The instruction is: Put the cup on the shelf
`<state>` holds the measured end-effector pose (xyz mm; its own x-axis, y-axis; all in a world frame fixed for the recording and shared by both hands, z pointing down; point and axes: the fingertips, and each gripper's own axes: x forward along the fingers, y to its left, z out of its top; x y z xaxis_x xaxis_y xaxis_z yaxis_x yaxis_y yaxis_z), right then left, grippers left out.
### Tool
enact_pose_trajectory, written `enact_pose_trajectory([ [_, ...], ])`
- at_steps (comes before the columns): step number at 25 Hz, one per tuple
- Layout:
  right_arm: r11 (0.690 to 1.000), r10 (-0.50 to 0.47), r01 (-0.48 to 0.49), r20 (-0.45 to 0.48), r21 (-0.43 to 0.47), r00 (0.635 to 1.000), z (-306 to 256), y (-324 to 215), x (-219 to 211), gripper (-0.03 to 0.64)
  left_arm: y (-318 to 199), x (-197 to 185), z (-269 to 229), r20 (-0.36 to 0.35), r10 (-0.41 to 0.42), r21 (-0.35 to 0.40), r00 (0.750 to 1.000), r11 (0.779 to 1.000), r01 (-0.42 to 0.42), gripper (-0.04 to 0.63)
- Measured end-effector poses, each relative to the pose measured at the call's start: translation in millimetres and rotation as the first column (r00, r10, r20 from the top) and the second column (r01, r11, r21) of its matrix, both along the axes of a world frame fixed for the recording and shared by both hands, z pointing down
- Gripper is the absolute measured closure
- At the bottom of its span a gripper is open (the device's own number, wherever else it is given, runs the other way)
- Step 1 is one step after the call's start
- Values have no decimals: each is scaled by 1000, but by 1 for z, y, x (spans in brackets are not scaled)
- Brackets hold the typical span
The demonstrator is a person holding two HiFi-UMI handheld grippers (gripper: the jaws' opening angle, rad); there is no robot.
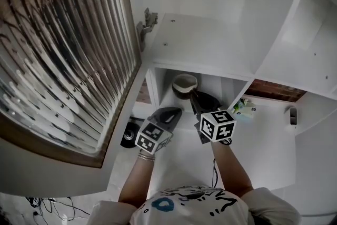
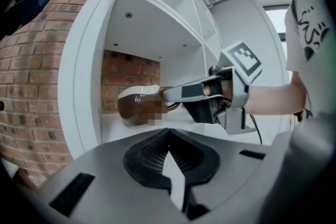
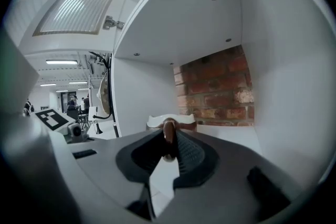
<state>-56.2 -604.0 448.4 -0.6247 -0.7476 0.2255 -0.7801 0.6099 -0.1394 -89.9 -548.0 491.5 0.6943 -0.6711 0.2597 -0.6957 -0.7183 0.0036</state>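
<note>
In the head view, the cup (image 1: 184,85), brown with a pale rim, is inside a low compartment of the white shelf (image 1: 224,87). This compartment lies under a wider board and beside an open ribbed glass door (image 1: 58,50). The right gripper (image 1: 196,96) reaches into the compartment and meets the cup's side. The left gripper (image 1: 172,112) is just outside the opening, close to the right one and apart from the cup.

In the left gripper view, the left gripper (image 2: 169,136) has its jaws clenched together with nothing between them. Beyond them the cup (image 2: 136,106) is low in the compartment, close to the shelf (image 2: 113,131) floor. Whether it rests its weight there cannot be told. The right gripper (image 2: 173,94) comes in from the right and has the cup by its side, and a brick wall (image 2: 123,73) shows behind.

In the right gripper view, the right gripper (image 3: 169,140) has its jaws grasping the cup's brown handle (image 3: 169,132), which stands upright between the ribbed pads. The pale rim of the cup (image 3: 181,121) shows just past the jaws. The white shelf (image 3: 231,134) floor runs on to the brick wall (image 3: 215,92) at the back.
</note>
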Motion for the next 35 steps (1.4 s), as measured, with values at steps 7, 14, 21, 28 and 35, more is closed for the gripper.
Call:
enact_pose_trajectory([
  [7,998,13,-17,-74,-53,997,-2,-26,-12,555,28,-15,6,-46,-35,-31,998,999,33,580],
  [14,995,-13,0,-137,-96,991,-1,-47,-25,554,33,-24,8,-67,-58,-45,996,997,55,580],
  [21,987,-31,-1,-199,-160,980,7,-54,-27,554,37,-18,9,-72,-43,-55,996,998,39,580],
  [28,981,-64,11,-268,-193,961,26,-48,-28,554,40,-15,5,-65,-45,-48,997,998,42,580],
  [35,985,-22,-28,-286,-169,958,26,-44,-23,554,16,-18,-12,-26,-129,-32,991,991,128,580],
])
